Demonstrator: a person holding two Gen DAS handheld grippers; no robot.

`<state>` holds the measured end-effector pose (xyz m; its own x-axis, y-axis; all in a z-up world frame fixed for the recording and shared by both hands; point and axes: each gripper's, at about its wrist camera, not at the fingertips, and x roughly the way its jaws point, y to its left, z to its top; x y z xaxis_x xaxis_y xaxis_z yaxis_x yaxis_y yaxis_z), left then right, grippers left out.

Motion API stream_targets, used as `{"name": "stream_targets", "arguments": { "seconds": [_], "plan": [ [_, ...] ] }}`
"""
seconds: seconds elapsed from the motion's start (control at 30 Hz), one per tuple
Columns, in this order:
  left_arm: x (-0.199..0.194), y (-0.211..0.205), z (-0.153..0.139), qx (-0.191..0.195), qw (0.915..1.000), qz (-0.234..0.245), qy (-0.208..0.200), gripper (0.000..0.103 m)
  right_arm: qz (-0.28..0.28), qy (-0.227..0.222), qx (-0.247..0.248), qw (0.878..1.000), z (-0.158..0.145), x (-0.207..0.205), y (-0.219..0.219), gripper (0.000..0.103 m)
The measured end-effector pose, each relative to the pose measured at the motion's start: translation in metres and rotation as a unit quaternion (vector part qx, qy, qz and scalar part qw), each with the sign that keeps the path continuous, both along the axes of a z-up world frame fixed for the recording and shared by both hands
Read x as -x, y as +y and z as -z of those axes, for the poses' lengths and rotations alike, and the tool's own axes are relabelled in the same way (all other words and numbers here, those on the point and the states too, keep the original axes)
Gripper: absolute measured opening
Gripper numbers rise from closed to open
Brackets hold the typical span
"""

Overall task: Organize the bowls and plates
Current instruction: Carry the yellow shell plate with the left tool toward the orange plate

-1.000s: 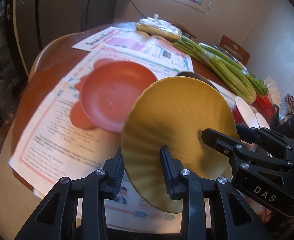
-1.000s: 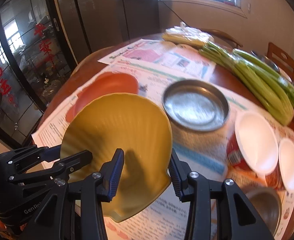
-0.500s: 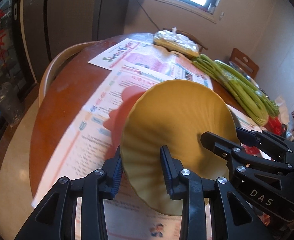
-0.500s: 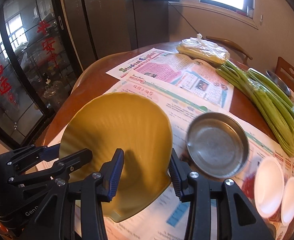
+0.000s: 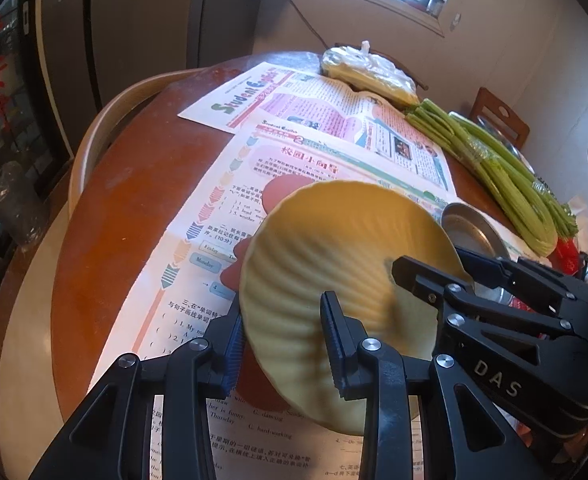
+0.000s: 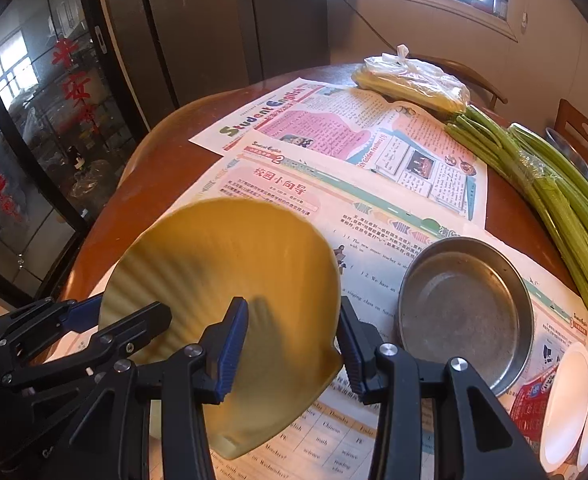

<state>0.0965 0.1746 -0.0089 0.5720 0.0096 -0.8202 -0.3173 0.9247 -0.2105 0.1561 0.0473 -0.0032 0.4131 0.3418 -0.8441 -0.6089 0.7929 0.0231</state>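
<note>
Above the newspapers (image 5: 230,184), both grippers' fingers (image 5: 335,344) (image 6: 232,346) clamp the tilted yellow plate (image 5: 333,248)

Red plate (image 5: 282,192) mostly hidden behind yellow plate (image 5: 333,264); white bowls (image 6: 565,400) cut by edge, perhaps two.

A metal pan (image 6: 465,312) lies on newspapers (image 6: 333,160), stalks (image 6: 553,200) behind it.

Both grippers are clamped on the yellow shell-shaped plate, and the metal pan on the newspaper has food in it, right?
Not quite. The metal pan is empty, as the right wrist view shows. The rest holds: the left gripper and right gripper both clamp the yellow shell-shaped plate, and the pan sits on the newspaper.
</note>
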Motion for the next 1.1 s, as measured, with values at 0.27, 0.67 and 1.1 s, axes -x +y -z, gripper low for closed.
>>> {"name": "stream_targets", "arguments": {
  "seconds": [0.27,0.67,1.1],
  "plan": [
    [-0.003,0.004,0.001,-0.009,1.0000,-0.004,-0.001,0.035,0.003,0.010,0.001,1.000,0.009,-0.008,0.007,0.045],
    [-0.003,-0.001,0.011,-0.015,0.9998,0.001,0.016,0.036,0.009,-0.004,0.013,1.000,0.014,-0.010,0.010,0.045],
    [0.000,-0.001,0.010,-0.016,0.9997,-0.008,0.016,0.036,0.015,-0.006,-0.010,1.000,0.010,-0.010,0.007,0.045]
  ]
}}
